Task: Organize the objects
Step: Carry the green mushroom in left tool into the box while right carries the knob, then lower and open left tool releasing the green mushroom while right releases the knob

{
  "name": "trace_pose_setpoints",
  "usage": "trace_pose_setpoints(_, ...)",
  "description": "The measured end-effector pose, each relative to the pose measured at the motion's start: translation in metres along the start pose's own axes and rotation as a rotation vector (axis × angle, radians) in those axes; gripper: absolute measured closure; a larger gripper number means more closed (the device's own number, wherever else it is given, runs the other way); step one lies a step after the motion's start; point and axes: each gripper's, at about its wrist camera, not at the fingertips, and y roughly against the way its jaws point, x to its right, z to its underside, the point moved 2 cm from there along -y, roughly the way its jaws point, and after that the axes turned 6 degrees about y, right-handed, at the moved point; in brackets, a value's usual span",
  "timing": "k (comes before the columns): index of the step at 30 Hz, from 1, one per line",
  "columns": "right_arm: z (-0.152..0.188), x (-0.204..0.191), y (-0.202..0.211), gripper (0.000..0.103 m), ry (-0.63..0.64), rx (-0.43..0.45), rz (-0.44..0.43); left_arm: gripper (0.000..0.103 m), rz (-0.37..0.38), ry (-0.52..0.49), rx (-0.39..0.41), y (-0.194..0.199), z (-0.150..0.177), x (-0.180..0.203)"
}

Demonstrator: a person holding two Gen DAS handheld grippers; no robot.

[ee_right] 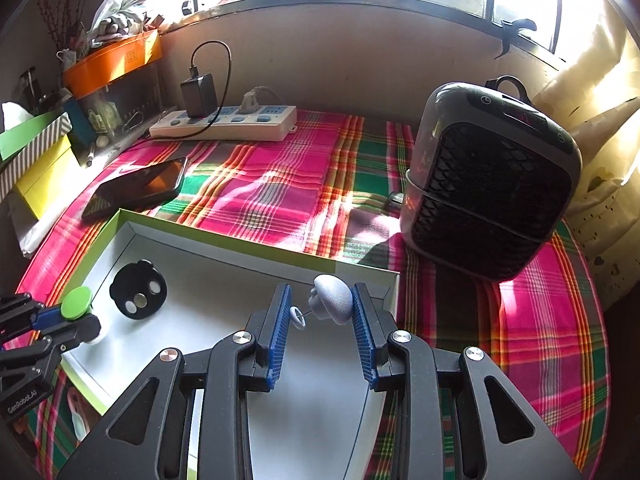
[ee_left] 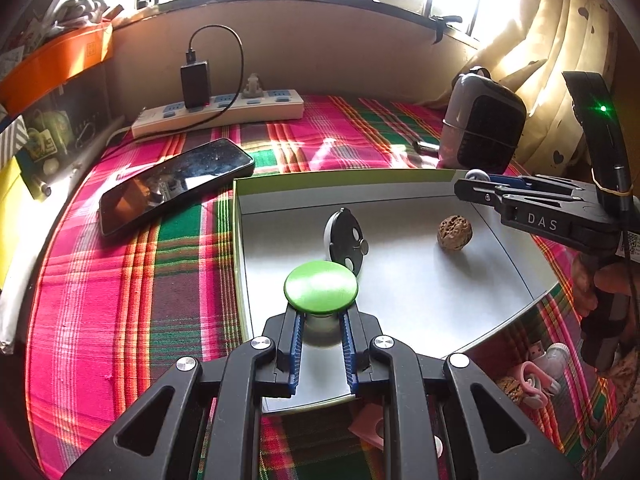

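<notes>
Both claws are hovering over the shallow white box [ee_left: 400, 300] with the green rim, sitting on the bright plaid cloth [ee_left: 120, 300], and each one is carrying something.

The left claw [ee_left: 322, 322] is clamped tight on a green-capped thing [ee_left: 320, 286], basically a mushroom-shaped knob. The fingers pinch the pale stem under the cap, so the cap sticks out past the tips, pointing forward and down at the box floor near the box's left wall. Straight ahead of it, very close, a black disc with silver dots [ee_left: 345, 245] leans up on its edge. A walnut [ee_left: 455, 233] sits further right, well apart.

The right claw [ee_right: 320, 312] is partly closed around a small grey-blue rounded piece [ee_right: 334, 298] with a thin wire loop on its left side. It rests against the right finger, and the loop reaches toward the left one. Whether both pads are really squeezing it is hard to say, but it looks held. It hangs near the far right corner of the box.

So the drops look close: both things are already above the box, each in its own half. Guessing here, but the left one needs care, since that tilted disc is right in its path and could get knocked flat.
</notes>
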Motion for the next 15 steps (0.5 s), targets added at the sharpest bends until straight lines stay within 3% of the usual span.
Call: trace_pose_setpoints(15,0.002,0.004,-0.014,0.071,-0.013,-0.038,-0.01,0.087,-0.001,-0.025,0.0,-0.006,-0.002,0.005)
